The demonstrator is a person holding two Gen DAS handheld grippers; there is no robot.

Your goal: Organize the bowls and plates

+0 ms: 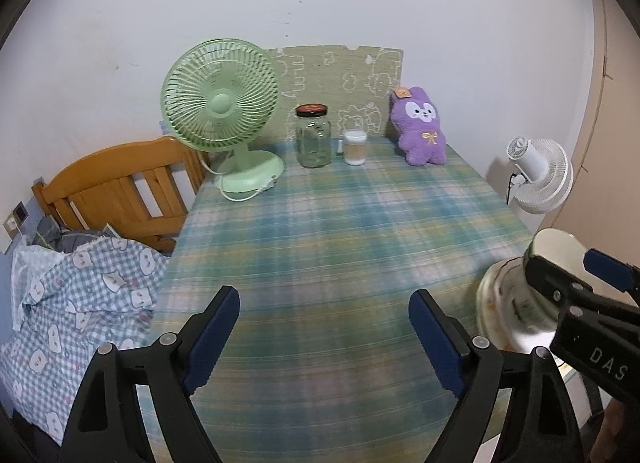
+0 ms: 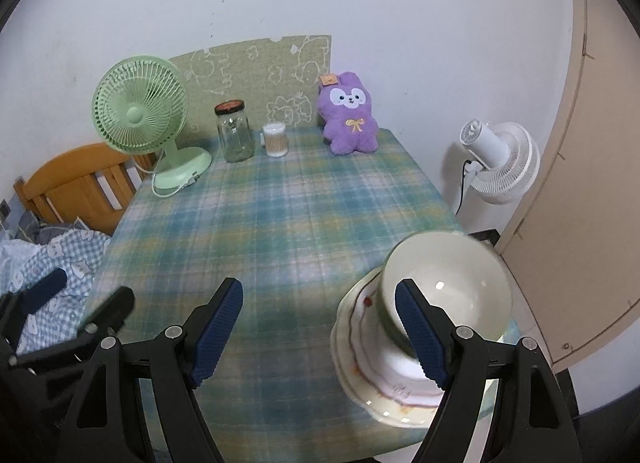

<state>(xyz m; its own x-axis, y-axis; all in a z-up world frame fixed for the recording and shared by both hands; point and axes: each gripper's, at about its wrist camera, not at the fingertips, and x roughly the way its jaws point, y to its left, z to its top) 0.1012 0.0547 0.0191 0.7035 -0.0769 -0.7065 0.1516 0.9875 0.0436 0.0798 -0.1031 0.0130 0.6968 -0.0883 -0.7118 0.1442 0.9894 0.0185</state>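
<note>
A cream bowl (image 2: 448, 275) sits on a stack of floral-rimmed plates (image 2: 360, 347) at the near right corner of the plaid-covered table (image 2: 280, 215). My right gripper (image 2: 320, 333) stands open over bare cloth, and its right finger (image 2: 420, 337) overlaps the bowl's left side. In the left wrist view the same bowl (image 1: 554, 243) and plates (image 1: 500, 303) sit at the far right, partly hidden by the right gripper (image 1: 576, 263). My left gripper (image 1: 326, 339) is open above the table's (image 1: 320, 223) near left part with nothing between its pads. The left gripper (image 2: 82, 291) also shows at the lower left.
Along the back wall stand a green desk fan (image 1: 220, 103), a glass jar (image 1: 314, 139), a small cup (image 1: 355, 147) and a purple plush (image 1: 422, 127). A white fan (image 2: 500, 159) and a door (image 2: 580, 183) are right of the table. A wooden frame (image 1: 116, 187) and checked bedding (image 1: 80, 303) lie left.
</note>
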